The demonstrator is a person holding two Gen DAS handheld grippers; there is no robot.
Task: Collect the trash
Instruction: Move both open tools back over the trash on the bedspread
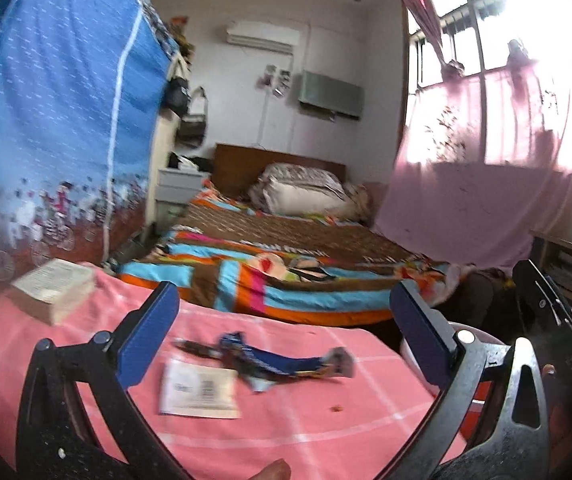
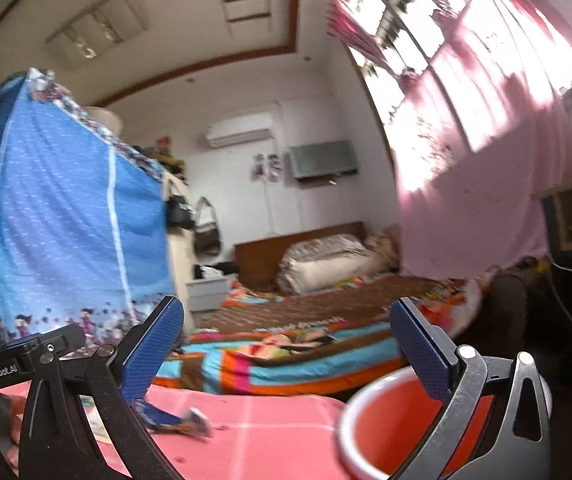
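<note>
Pink checked cloth covers the desk point(image 1: 306, 420) under me, with the red bin point(image 2: 390, 432) at its right edge. My left hand-held gripper point(image 1: 281, 336) and right hand-held gripper point(image 2: 286, 348) both gape wide, empty. Blue wrapper point(image 1: 281, 362) and white paper slip point(image 1: 199, 394) lie on the cloth, just beside each other.

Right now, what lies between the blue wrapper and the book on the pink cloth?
In the left wrist view, only bare pink cloth and one finger of the left gripper lie between blue wrapper and book.

Daylight glare blows out the window point(image 1: 526, 32); both views motion-blurred, with fisheye-curved, dark edges.
</note>
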